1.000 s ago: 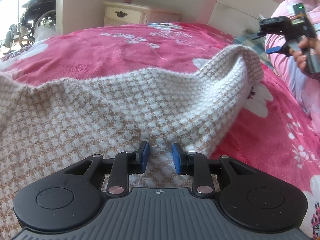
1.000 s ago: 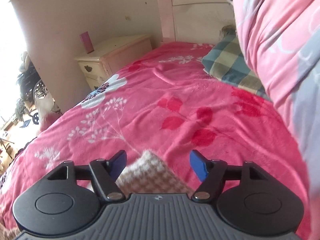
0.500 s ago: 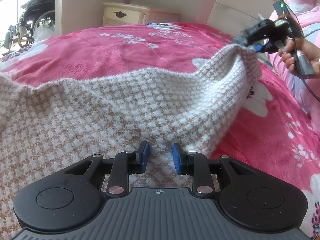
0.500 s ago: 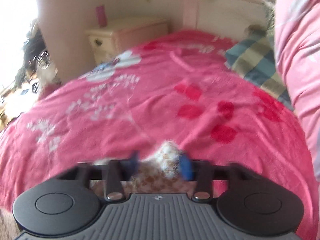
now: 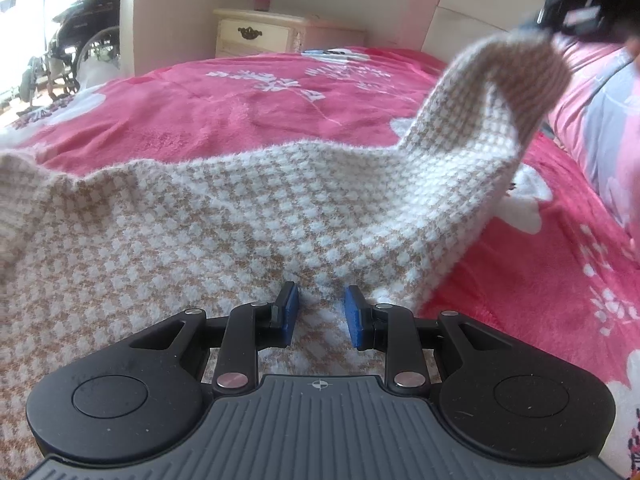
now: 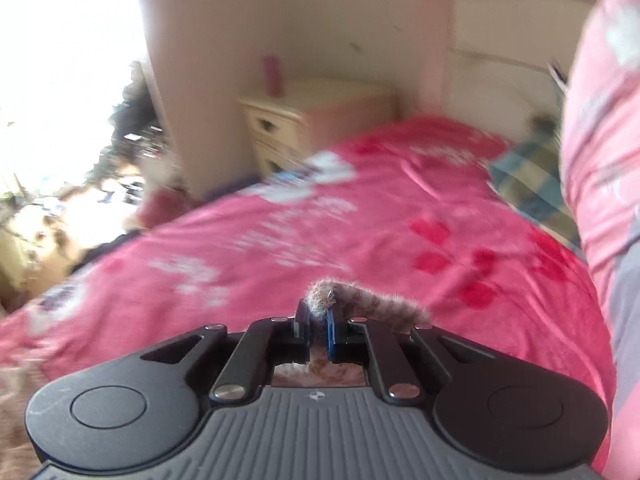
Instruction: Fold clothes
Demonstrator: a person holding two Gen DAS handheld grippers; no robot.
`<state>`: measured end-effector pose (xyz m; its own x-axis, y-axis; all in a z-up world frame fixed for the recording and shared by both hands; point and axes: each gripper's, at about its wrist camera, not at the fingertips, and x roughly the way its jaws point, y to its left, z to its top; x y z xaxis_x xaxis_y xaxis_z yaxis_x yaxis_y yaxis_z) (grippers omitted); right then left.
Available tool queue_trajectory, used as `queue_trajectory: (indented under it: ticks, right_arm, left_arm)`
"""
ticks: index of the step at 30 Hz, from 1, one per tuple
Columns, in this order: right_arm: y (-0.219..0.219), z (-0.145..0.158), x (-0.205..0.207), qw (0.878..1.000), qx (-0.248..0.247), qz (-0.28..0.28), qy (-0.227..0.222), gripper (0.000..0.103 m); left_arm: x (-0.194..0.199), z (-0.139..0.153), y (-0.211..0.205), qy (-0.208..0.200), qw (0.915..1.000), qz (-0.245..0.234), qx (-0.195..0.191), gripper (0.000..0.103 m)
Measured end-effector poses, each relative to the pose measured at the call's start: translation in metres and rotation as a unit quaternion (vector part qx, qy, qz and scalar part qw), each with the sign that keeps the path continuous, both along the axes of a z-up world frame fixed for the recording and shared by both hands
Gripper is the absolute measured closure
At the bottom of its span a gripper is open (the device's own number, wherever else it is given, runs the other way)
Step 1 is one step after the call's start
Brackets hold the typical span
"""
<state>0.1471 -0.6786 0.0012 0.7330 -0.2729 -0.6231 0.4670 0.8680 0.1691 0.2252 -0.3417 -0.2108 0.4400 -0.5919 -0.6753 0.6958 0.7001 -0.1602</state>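
The two cameras give pretty different pictures here. The left wrist view is sharp and shows nearly the whole sweater (image 5: 248,216), a brown-and-white checked knit spread flat across the pink floral blanket (image 5: 248,104) on the bed. It also catches the right gripper (image 5: 576,20) from the outside, a blurry dark shape at the top right corner with one corner of the sweater pulled up into a peak under it, clear of the bed. The right wrist view is smeared with motion blur and shows almost none of the sweater, just a fuzzy pinch of knit (image 6: 320,300) squeezed between the blue pads, plus a bit more trailing off to the right over the linkage. What it does show that the other doesn't is a checked blue-green pillow (image 6: 532,184) by the headboard. Both views pick up the cream nightstand (image 5: 260,34) against the wall.

So the right gripper (image 6: 318,320) is clamped tight on that raised corner. The left gripper (image 5: 322,306) sits low over the near part of the sweater with its jaws partly apart and knit lying between and under the pads, nothing pinched. I can't tell if the pads actually touch the fabric.
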Motion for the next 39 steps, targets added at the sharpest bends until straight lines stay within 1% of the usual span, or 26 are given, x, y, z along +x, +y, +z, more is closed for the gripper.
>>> queue_trajectory:
  ticks: [5, 9, 11, 14, 15, 18, 21, 23, 26, 27, 28, 30, 31, 33, 37, 39]
  right_arm:
    - [0.080, 0.064, -0.023, 0.997, -0.011, 0.063, -0.046, 0.094]
    - [0.152, 0.105, -0.030, 0.989, -0.010, 0.116, -0.086, 0.094]
    - [0.189, 0.120, -0.032, 0.984, -0.006, 0.146, -0.101, 0.094]
    - [0.249, 0.133, -0.028, 0.972, -0.003, 0.206, -0.109, 0.094]
    - [0.266, 0.131, -0.025, 0.969, 0.005, 0.222, -0.105, 0.095]
    - [0.304, 0.100, -0.010, 0.962, 0.073, 0.255, -0.066, 0.095]
    - [0.342, 0.069, 0.005, 0.948, 0.141, 0.285, -0.026, 0.094]
    - [0.368, 0.048, 0.014, 0.934, 0.185, 0.305, 0.000, 0.090]
    - [0.406, 0.017, 0.029, 0.908, 0.251, 0.332, 0.040, 0.073]
    - [0.419, 0.006, 0.034, 0.898, 0.272, 0.340, 0.053, 0.073]
    - [0.425, -0.002, 0.037, 0.892, 0.286, 0.344, 0.062, 0.073]
    - [0.412, -0.010, 0.035, 0.898, 0.282, 0.331, 0.059, 0.072]
    - [0.405, -0.014, 0.033, 0.901, 0.281, 0.325, 0.057, 0.066]
    - [0.392, -0.022, 0.031, 0.907, 0.277, 0.312, 0.054, 0.061]
    - [0.365, -0.038, 0.025, 0.918, 0.269, 0.286, 0.048, 0.060]
    - [0.351, -0.046, 0.023, 0.924, 0.265, 0.273, 0.045, 0.060]
  left_arm:
    - [0.003, 0.017, 0.042, 0.015, 0.9996, 0.011, -0.021, 0.078]
    - [0.005, 0.032, 0.079, 0.030, 0.9986, 0.021, -0.039, 0.078]
    - [0.007, 0.040, 0.098, 0.037, 0.9978, 0.025, -0.049, 0.078]
    - [0.004, 0.051, 0.151, 0.036, 0.9964, 0.057, -0.052, 0.078]
    - [0.003, 0.054, 0.170, 0.036, 0.9957, 0.069, -0.052, 0.078]
    - [0.000, 0.065, 0.228, 0.033, 0.9926, 0.104, -0.053, 0.078]
    - [-0.003, 0.076, 0.287, 0.031, 0.9883, 0.140, -0.053, 0.078]
    - [-0.006, 0.081, 0.321, 0.034, 0.9842, 0.164, -0.056, 0.078]
    - [-0.009, 0.079, 0.354, 0.058, 0.9752, 0.202, -0.069, 0.078]
    - [-0.010, 0.078, 0.362, 0.065, 0.9726, 0.210, -0.075, 0.078]
    - [-0.012, 0.077, 0.366, 0.070, 0.9714, 0.213, -0.079, 0.078]
    - [-0.015, 0.075, 0.369, 0.077, 0.9722, 0.204, -0.086, 0.078]
    - [-0.017, 0.074, 0.368, 0.080, 0.9737, 0.194, -0.087, 0.077]
    - [-0.021, 0.072, 0.363, 0.092, 0.9768, 0.172, -0.090, 0.075]
    - [-0.025, 0.068, 0.350, 0.104, 0.9798, 0.136, -0.103, 0.072]
    - [-0.026, 0.068, 0.344, 0.109, 0.9784, 0.132, -0.115, 0.071]
